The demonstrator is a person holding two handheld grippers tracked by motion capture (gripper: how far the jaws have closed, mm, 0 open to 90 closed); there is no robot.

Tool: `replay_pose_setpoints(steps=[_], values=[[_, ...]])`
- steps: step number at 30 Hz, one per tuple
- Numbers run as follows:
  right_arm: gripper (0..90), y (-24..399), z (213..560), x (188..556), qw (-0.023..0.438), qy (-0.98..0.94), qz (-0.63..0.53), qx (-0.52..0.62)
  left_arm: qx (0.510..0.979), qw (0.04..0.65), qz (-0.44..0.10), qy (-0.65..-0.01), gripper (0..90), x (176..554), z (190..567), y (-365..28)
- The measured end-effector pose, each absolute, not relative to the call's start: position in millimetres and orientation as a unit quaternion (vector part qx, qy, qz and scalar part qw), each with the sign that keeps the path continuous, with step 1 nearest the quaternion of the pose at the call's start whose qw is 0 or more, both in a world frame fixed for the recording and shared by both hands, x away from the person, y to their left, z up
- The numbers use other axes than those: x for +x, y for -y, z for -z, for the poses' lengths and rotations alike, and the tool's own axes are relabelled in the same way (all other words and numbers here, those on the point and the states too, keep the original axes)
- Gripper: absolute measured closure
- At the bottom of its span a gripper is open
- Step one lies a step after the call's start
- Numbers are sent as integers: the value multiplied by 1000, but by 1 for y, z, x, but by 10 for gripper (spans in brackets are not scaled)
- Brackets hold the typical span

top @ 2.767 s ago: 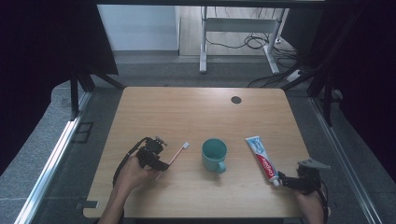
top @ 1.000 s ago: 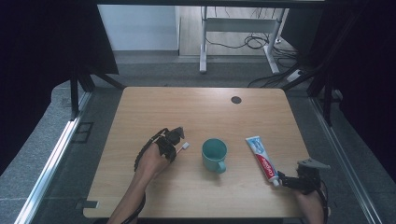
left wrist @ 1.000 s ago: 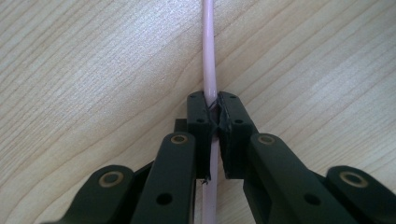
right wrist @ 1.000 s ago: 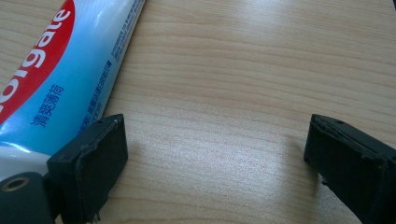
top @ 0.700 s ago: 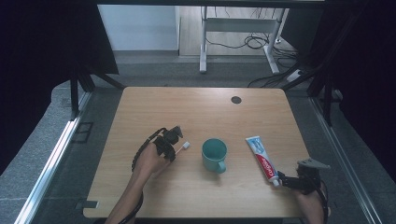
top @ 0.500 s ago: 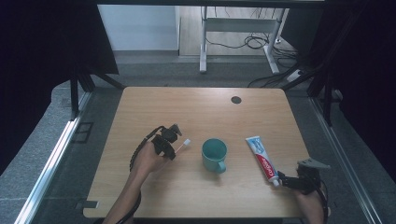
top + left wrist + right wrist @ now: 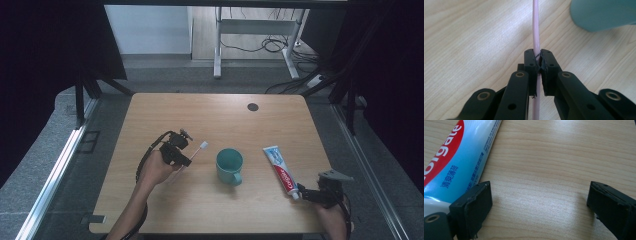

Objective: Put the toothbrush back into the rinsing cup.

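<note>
A pink toothbrush (image 7: 196, 151) with a white head is clamped in my left gripper (image 7: 184, 159), lifted off the table left of the teal mug (image 7: 229, 166). In the left gripper view the pink handle (image 7: 535, 30) runs up between the closed jaws, with the mug (image 7: 604, 13) at the top right. A blue, white and red toothpaste tube (image 7: 280, 170) lies right of the mug. My right gripper (image 7: 305, 195) rests at the tube's cap end near the front right edge. In the right gripper view its jaws stand wide apart (image 7: 539, 200) over bare wood, the tube (image 7: 456, 160) beside the left jaw.
The wooden table (image 7: 210, 120) has a small round black cap (image 7: 252, 107) at the back right. Dark curtains flank both sides. A metal desk frame (image 7: 250, 35) and cables stand on the floor beyond the far edge.
My left gripper has carried the toothbrush up and toward the far right, closer to the mug. The right gripper, mug and toothpaste tube have stayed where they were.
</note>
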State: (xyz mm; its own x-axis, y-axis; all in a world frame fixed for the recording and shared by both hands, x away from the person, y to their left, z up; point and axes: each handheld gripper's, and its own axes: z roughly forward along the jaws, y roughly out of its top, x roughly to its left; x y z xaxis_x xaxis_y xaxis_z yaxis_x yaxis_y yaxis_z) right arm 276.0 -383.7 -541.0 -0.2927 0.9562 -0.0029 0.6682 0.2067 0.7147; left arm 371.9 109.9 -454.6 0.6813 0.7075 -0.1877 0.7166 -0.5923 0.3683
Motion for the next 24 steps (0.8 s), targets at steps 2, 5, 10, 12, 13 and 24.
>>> replay_pose_setpoints(steps=[2, 5, 10, 12, 13, 24], values=[[55, 384, 541, 276, 232, -741, -311, 548, 890, 224, 7, -397, 842, 371, 451, -110], [56, 384, 541, 276, 232, -742, -311, 547, 890, 233, 6, -392, 842, 370, 447, -111], [56, 384, 541, 276, 232, -742, -311, 547, 887, 262, -3, -379, 842, 367, 438, -109], [56, 384, 541, 276, 232, -742, -311, 547, 888, 268, -6, -374, 842, 367, 436, -109], [56, 384, 541, 276, 232, -741, -311, 548, 886, 274, -8, -374, 842, 366, 435, -109], [56, 384, 541, 276, 231, -741, -311, 548, 878, 326, -21, -349, 842, 363, 420, -104]])
